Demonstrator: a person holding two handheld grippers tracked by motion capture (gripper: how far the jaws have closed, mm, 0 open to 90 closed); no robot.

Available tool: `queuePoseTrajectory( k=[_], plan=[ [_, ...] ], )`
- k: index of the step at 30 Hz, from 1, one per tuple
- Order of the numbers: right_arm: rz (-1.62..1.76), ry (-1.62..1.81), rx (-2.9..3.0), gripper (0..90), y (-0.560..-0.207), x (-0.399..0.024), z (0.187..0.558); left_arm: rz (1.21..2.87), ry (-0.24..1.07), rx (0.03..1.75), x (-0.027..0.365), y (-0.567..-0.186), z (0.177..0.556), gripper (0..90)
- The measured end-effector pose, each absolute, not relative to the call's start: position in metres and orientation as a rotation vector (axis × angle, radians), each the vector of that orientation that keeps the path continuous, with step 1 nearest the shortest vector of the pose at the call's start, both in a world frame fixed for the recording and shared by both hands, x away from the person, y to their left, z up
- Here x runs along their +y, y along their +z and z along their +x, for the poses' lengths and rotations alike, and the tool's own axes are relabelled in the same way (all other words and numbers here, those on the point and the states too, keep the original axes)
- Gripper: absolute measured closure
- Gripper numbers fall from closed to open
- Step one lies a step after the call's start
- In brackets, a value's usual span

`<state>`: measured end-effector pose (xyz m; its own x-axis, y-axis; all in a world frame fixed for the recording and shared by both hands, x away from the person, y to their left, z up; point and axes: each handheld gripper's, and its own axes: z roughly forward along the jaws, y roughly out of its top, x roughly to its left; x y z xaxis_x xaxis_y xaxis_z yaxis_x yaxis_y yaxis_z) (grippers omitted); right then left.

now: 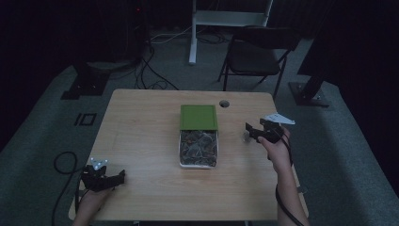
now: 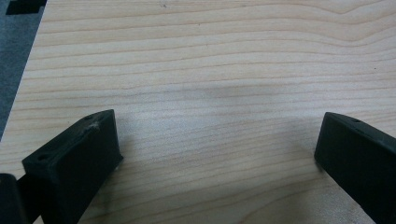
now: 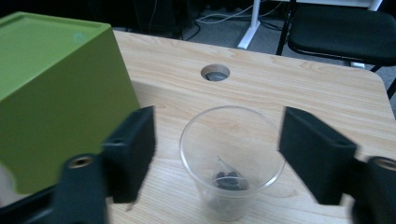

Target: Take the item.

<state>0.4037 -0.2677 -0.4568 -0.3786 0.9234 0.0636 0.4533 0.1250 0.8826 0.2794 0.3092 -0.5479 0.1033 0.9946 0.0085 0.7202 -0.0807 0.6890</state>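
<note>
Black jaws of the right gripper [image 3: 217, 158] stand wide apart on either side of a clear plastic cup [image 3: 232, 158], not pressing it; a small sachet with dark contents lies in the cup's bottom. Just beside it, the green lid [image 3: 56, 88] hides part of the worktop [image 3: 299, 93]. From above, that lid leans on an open tin [image 1: 198, 149] of dark packets, hard to make out. At the near left corner the left gripper [image 2: 219, 149] rests open over bare wood.
</note>
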Motion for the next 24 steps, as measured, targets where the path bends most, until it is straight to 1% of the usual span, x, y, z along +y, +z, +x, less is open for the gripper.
queuePoseTrajectory(
  k=[2,6,24],
  plan=[
    [1.318,1.189,1.901,18.9,-0.457,-0.267,0.401,1.859,0.676,1.670,0.309,-0.548,0.279,0.5],
    [1.320,1.191,1.900,13.7,-0.457,-0.267,0.395,1.859,0.676,1.670,0.309,-0.548,0.279,0.5],
    [1.333,1.179,1.912,12.4,-0.471,-0.273,0.370,1.859,0.676,1.670,0.309,-0.548,0.279,0.5]
  ],
)
